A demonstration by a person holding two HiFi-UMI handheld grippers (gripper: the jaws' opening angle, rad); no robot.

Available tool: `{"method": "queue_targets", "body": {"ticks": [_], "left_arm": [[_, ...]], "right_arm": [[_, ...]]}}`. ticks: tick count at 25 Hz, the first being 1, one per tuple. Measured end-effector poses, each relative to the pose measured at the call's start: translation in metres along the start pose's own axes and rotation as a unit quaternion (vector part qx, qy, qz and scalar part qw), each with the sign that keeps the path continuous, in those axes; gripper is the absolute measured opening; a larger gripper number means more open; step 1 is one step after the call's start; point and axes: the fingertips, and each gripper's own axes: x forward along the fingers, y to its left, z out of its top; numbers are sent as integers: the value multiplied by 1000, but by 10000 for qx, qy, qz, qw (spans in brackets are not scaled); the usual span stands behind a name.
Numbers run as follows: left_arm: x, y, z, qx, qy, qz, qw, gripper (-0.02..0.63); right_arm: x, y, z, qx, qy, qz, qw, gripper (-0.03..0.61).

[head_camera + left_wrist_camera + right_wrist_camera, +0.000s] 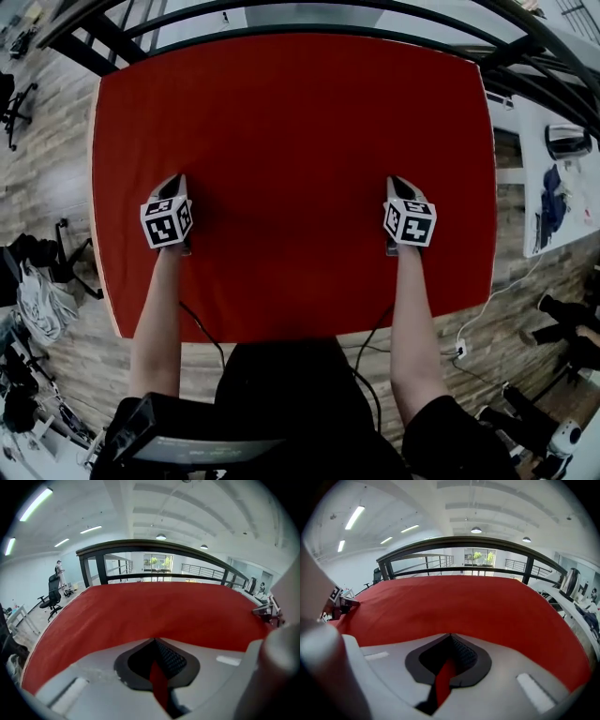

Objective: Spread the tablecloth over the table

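A red tablecloth (291,169) lies flat over almost the whole table top, reaching the far edge and both sides. My left gripper (178,183) rests low over the cloth's near left part, and my right gripper (394,183) over its near right part. In the left gripper view the jaws are shut, with a strip of the red tablecloth (159,686) pinched between them. The right gripper view shows the same: a fold of the tablecloth (443,681) is clamped in shut jaws. Beyond both grippers the cloth (164,611) stretches smooth.
A thin strip of the wooden table edge (95,187) shows at the left. A dark metal railing (309,7) curves behind the table. A white desk (562,178) with items stands at the right. Bags and a chair (14,103) sit on the wood floor at the left. Cables (469,328) trail at the right.
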Motion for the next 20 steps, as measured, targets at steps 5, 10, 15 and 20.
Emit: {"method": "queue_targets", "body": {"ticks": [5, 10, 15, 20], "left_arm": [[11, 18, 14, -99, 29, -67, 9999, 6], [34, 36, 38, -35, 58, -241, 9997, 6], [42, 46, 50, 96, 9, -176, 9998, 6], [42, 40, 55, 162, -37, -67, 9998, 6]], "right_arm": [[16, 10, 18, -36, -17, 51, 10000, 9], [34, 17, 39, -54, -41, -33, 10000, 9], [45, 24, 50, -15, -58, -64, 10000, 9], [48, 19, 53, -31, -55, 19, 10000, 9]]}}
